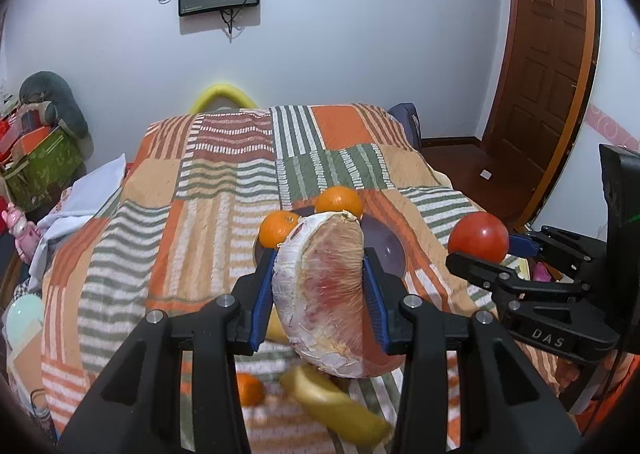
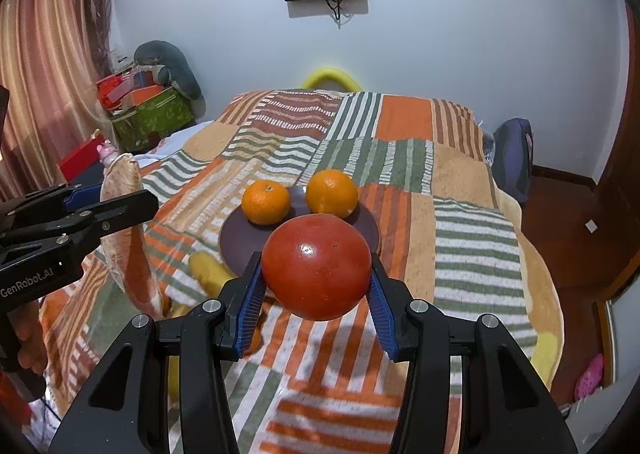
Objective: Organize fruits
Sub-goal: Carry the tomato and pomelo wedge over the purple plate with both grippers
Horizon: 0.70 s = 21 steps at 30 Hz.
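Observation:
My left gripper is shut on a plastic-wrapped pomelo wedge and holds it above the bed, just in front of a dark round plate. Two oranges sit on the plate. My right gripper is shut on a red tomato and holds it above the near edge of the plate, whose oranges lie behind it. The right gripper with the tomato shows at the right of the left wrist view. The pomelo wedge shows at the left of the right wrist view.
A banana and a small orange lie on the patchwork bedspread below my left gripper. The banana also shows left of the plate. Boxes and a curtain stand at the left, a door at the right.

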### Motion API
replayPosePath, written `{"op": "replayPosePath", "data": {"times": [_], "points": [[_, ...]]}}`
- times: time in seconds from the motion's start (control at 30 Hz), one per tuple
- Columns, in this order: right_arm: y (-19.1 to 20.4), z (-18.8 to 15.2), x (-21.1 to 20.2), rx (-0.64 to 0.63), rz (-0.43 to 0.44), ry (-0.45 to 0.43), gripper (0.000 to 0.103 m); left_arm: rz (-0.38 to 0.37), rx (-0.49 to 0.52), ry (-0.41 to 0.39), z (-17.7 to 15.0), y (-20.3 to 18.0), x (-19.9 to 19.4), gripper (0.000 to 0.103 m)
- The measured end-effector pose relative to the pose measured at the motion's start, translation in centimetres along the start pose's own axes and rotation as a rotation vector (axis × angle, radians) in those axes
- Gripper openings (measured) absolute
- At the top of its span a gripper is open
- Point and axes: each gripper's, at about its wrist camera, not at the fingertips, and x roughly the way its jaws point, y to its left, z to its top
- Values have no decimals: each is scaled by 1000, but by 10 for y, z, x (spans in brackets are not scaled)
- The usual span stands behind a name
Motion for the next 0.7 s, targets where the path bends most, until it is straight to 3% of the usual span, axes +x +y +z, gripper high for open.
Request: {"op": "replayPosePath", "data": {"times": [0.37, 0.7], "points": [[-10, 19, 35, -20, -19, 2, 45, -8, -15, 17, 28, 10, 57, 41], [-17, 22, 81, -26, -17, 63, 45, -7, -33, 77, 30, 23, 107, 41]]}}
